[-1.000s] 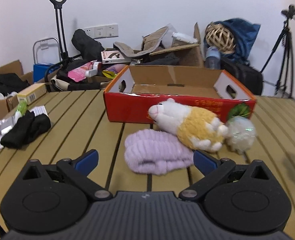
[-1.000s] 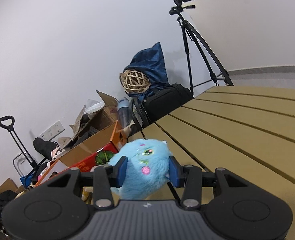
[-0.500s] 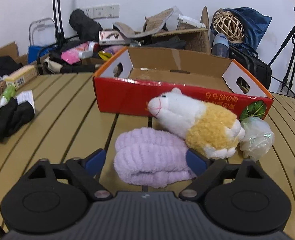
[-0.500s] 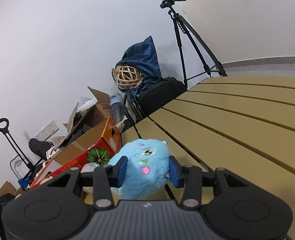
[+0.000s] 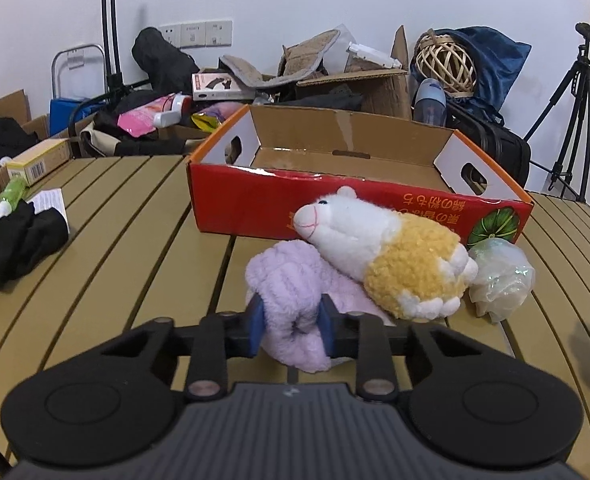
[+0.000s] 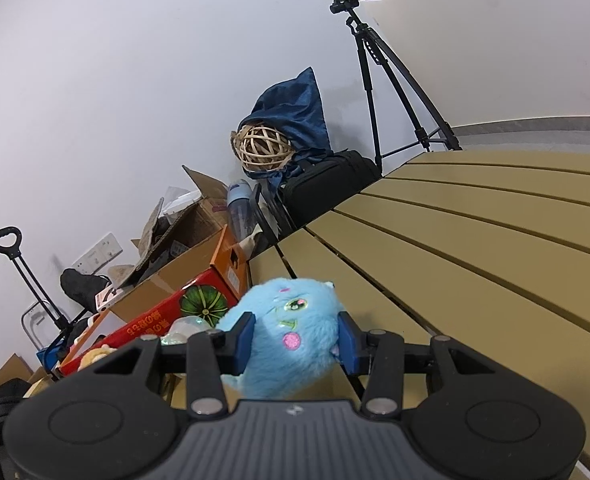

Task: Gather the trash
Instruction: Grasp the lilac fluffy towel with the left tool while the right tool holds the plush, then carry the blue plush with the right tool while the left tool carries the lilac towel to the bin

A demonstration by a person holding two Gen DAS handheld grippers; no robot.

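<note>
We are seeing bare bench (image 5: 127, 240) lying open to the left. Ahead, the sheep toy (image 5: 383, 256) and red box (image 5: 335, 208) are blocking us.

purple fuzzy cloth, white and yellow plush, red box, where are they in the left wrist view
purple fuzzy cloth (image 5: 291, 280), left wrist view, its upper fold
white and yellow plush (image 5: 411, 272), left wrist view, its yellow body
red box (image 5: 247, 208), left wrist view, its front wall

Left wrist cam: low, close, tilted down across slatted tan table (image 5: 143, 216) at red cardboard box (image 5: 255, 208). Right wrist cam: rolled, near level. Both catch box (image 6: 151, 316), woven rattan ball (image 6: 261, 148).
</note>
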